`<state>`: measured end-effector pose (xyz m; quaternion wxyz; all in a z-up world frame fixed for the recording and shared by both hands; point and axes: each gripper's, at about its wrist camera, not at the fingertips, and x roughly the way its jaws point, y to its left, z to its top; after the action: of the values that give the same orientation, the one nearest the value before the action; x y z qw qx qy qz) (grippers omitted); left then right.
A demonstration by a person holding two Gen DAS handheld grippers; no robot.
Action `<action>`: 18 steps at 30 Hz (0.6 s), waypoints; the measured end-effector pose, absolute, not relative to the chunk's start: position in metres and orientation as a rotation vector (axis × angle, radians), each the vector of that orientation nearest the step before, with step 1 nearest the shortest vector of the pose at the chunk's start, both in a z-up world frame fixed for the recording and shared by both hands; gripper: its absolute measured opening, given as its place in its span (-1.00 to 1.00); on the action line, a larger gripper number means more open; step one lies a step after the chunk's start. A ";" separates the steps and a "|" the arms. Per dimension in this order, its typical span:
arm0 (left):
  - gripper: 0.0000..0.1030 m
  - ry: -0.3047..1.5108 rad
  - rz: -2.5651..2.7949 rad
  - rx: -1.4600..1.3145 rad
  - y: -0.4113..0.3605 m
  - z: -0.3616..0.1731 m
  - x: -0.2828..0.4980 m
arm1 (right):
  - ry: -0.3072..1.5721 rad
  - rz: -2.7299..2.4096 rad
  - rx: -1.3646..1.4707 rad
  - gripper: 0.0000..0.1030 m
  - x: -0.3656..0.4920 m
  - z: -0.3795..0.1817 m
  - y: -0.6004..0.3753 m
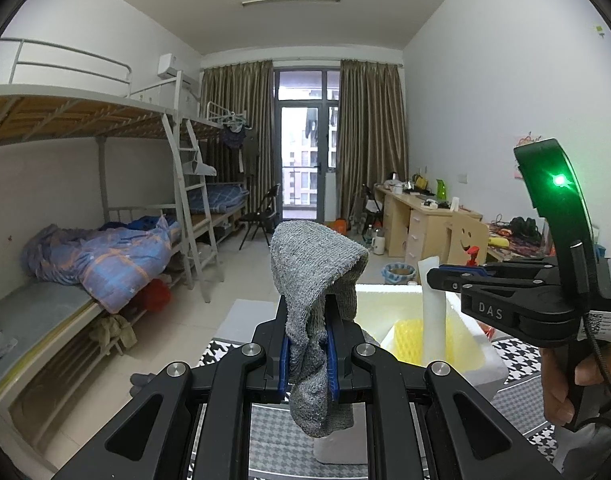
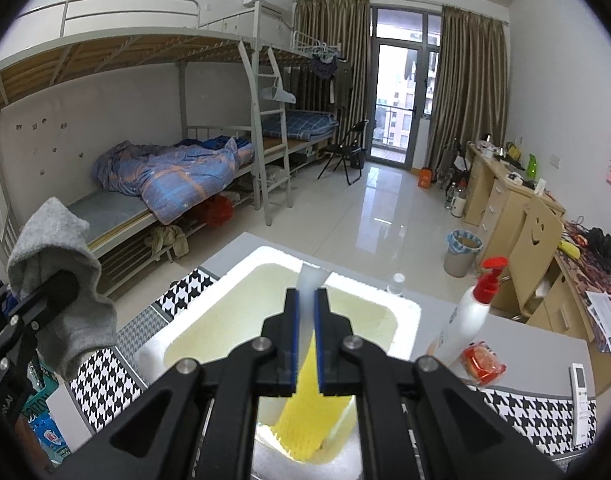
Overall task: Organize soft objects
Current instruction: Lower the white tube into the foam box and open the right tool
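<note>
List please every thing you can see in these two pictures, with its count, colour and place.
sock: 1, grey, pinched in left hand-held gripper
foam net sleeve: 1, yellow and white, pinched in right hand-held gripper, above box
foam box: 1, white, on table
pump bottle: 1, white with red pump, right of box
remote control: 1, white, table's right edge
bunk beds: 2, grey frames, left wall
folding chair: 1, black, near balcony door
left hand-held gripper: 1, black, shut
right hand-held gripper: 1, black, shut
</note>
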<state>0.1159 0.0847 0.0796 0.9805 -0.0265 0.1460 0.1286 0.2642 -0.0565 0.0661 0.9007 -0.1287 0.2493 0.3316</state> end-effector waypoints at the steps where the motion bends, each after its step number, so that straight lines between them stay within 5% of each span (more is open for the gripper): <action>1: -0.71 0.294 0.261 -0.056 0.085 0.079 0.116 | 0.522 0.688 -0.269 -0.83 0.265 0.065 -0.055; 18: -0.71 0.306 0.281 -0.072 0.089 0.076 0.113 | 0.635 0.732 -0.310 -0.73 0.273 0.044 -0.036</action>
<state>0.1126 0.0888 0.0765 0.9779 -0.0355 0.1518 0.1394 0.2725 -0.0356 0.0441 0.8734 -0.1484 0.3039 0.3506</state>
